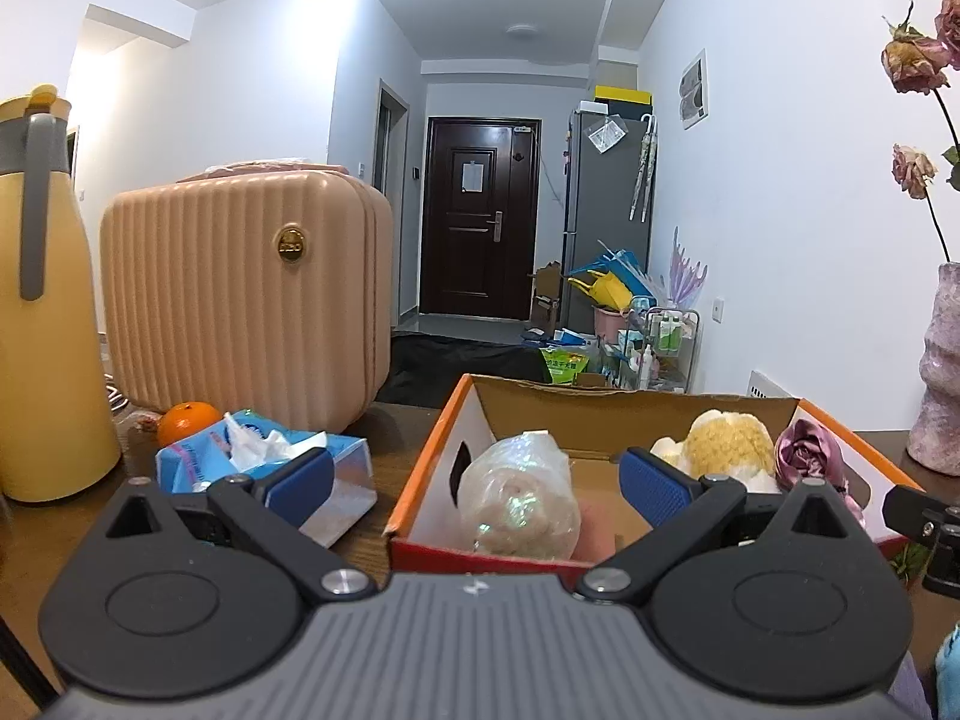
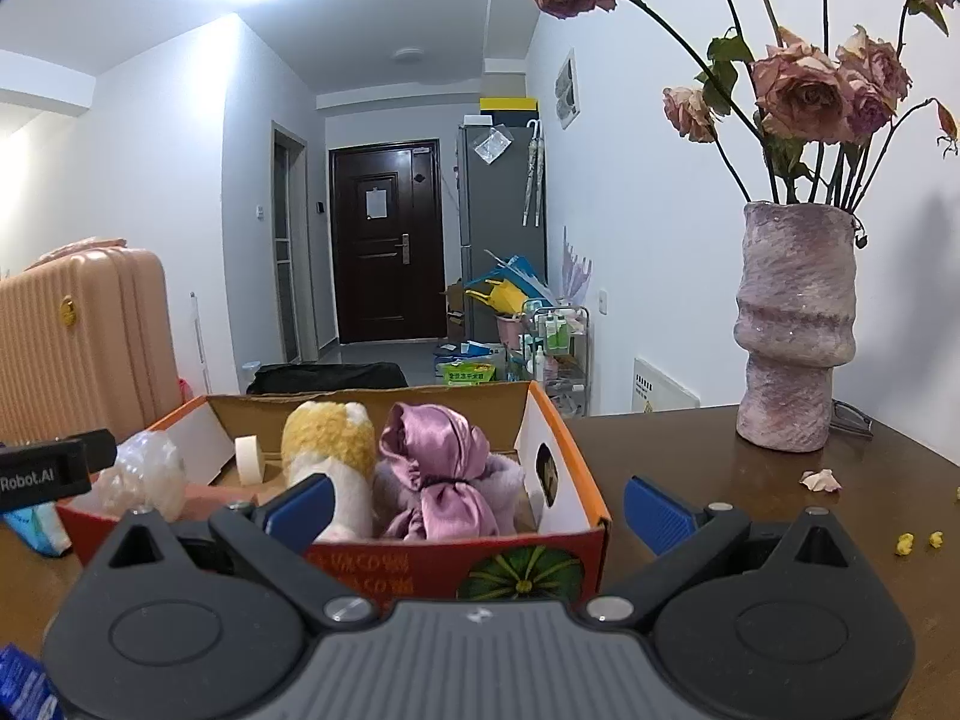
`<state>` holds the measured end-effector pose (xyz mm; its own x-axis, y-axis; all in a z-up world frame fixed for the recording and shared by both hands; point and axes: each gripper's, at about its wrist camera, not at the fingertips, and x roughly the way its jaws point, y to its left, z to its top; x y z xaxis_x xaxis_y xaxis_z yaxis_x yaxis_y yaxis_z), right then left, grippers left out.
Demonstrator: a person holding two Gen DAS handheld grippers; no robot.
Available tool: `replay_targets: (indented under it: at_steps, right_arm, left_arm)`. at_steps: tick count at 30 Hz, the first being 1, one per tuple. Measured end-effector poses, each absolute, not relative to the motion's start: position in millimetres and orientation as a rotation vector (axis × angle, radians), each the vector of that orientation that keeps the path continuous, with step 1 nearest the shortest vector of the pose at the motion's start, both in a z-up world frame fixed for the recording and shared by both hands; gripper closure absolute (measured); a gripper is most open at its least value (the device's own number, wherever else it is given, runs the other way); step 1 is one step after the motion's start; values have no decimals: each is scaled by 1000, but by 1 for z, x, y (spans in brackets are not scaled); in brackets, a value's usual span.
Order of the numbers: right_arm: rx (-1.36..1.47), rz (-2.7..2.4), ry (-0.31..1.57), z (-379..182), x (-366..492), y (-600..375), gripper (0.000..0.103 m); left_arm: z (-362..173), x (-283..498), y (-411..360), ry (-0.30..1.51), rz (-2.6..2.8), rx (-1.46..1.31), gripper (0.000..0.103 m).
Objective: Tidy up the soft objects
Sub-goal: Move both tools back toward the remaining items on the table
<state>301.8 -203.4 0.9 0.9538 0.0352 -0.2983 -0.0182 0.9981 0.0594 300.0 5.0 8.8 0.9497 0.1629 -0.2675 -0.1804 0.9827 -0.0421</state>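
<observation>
An orange cardboard box (image 1: 420, 480) (image 2: 570, 450) sits on the brown table. Inside it lie a soft roll wrapped in clear plastic (image 1: 519, 495) (image 2: 144, 474), a yellow-and-white plush toy (image 1: 723, 441) (image 2: 330, 456) and a purple satin pouch (image 1: 807, 456) (image 2: 438, 468). A tape roll (image 2: 249, 459) stands at the box's back. My left gripper (image 1: 474, 483) is open just in front of the box, empty. My right gripper (image 2: 477, 507) is open at the box's near right corner, empty. A blue tissue pack (image 1: 264, 456) lies left of the box.
A pink ribbed suitcase (image 1: 240, 288) and a yellow thermos (image 1: 48, 300) stand at the left, with an orange (image 1: 186, 420) beside them. A purple vase (image 2: 792, 330) of dried roses stands at the right. Petals and crumbs (image 2: 822, 480) lie on the table (image 2: 690, 450).
</observation>
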Motion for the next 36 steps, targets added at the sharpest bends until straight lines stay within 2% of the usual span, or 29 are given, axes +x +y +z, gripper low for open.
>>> replay_targets:
  at_steps: [36]
  right_arm:
    - [-10, 69, 342, -9, 202, -205, 0]
  left_arm:
    - [-3, 207, 15, 351, 117, -7, 0]
